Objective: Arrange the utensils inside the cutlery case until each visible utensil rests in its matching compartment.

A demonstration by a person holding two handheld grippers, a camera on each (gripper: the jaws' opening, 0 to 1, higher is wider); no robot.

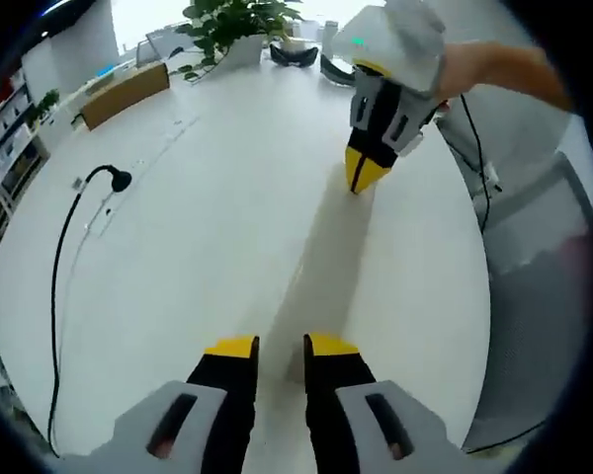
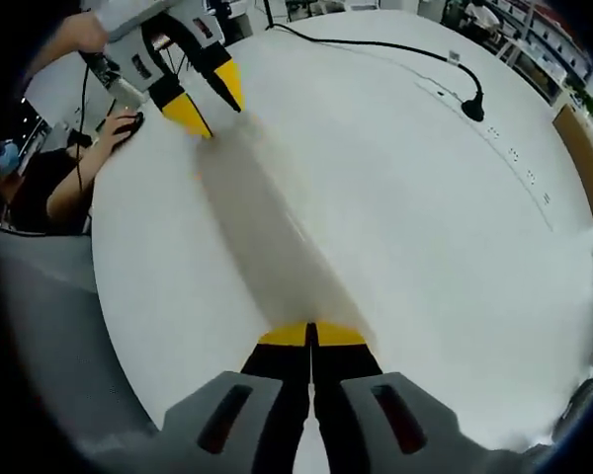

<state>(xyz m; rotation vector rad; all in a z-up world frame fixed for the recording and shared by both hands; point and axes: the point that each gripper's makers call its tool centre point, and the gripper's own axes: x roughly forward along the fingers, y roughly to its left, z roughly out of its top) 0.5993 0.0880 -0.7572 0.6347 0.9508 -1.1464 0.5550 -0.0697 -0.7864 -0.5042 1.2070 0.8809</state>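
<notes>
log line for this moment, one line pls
left gripper: open, above white table | right gripper: shut, empty | cutlery case, utensils: not seen | black cable on table

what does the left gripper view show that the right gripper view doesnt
Left gripper view: the right gripper, tips together, with a hand holding it. Right gripper view: the left gripper, jaws apart, and a seated person at the table's edge. Shared: the white table, the black gooseneck stalk and the wooden box.
</notes>
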